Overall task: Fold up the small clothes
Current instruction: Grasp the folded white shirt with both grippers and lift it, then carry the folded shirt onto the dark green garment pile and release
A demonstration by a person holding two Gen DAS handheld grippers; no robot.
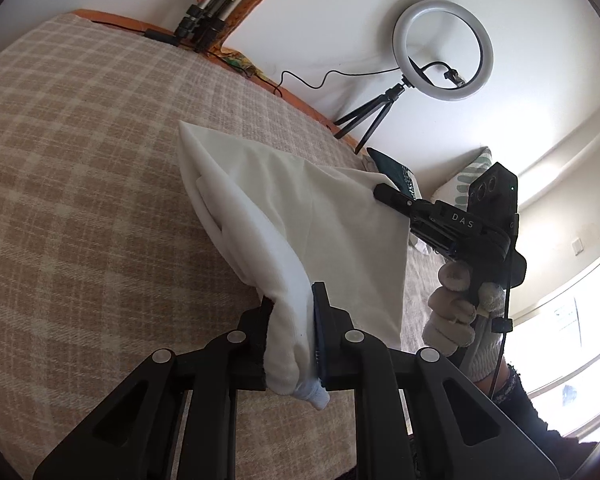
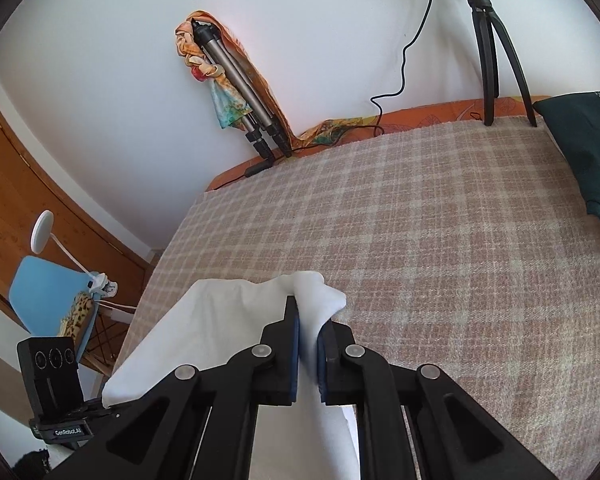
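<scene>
A small white garment (image 1: 300, 220) hangs lifted above the checked beige blanket (image 1: 80, 180), stretched between both grippers. My left gripper (image 1: 290, 312) is shut on a bunched edge of it, thick folds filling the jaws. The right gripper (image 1: 384, 192) shows in the left wrist view pinching the garment's far corner, held by a gloved hand (image 1: 456, 312). In the right wrist view my right gripper (image 2: 308, 316) is shut on a fold of the white garment (image 2: 204, 320), which slopes down to the left gripper (image 2: 100, 404) at the lower left.
A ring light on a black tripod (image 1: 444, 52) stands at the bed's far edge, its cable along the wall. A folded grey tripod with a colourful cloth (image 2: 236, 92) leans on the wall. A dark green pillow (image 2: 584, 152) lies at right. A blue chair (image 2: 48, 292) stands beside the bed.
</scene>
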